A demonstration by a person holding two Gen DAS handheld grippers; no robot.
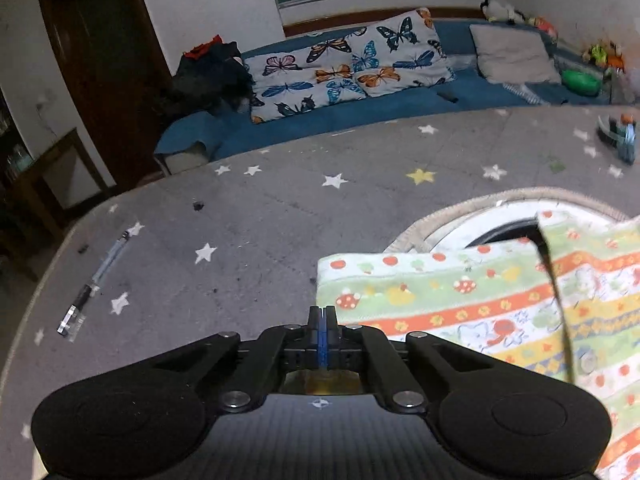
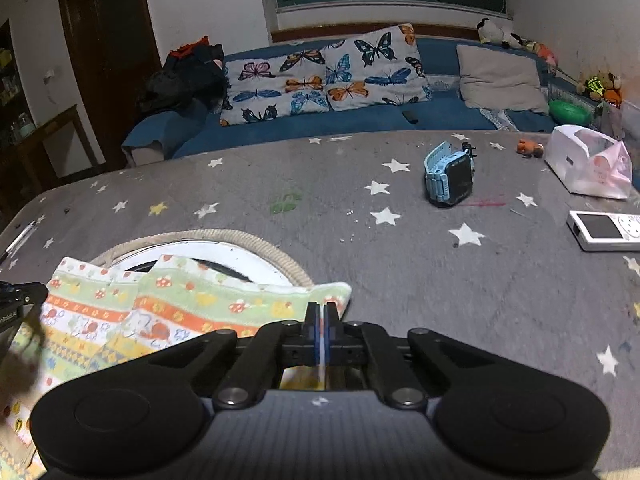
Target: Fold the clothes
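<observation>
One soft terry cloth, striped green, orange, yellow and white with small printed mushrooms, lies folded on the grey star-printed tabletop, at lower right of the left view and lower left of the right view. It partly covers one round rope-edged mat. Both tools, left tool and right tool, are pinched fully together; whether either nips the cloth edge I cannot tell. One chunky blue plastic watch sits upper right, one clear pen at left.

Right gripper closed at patterned towel edge, blue watch on starry grey mat
</observation>
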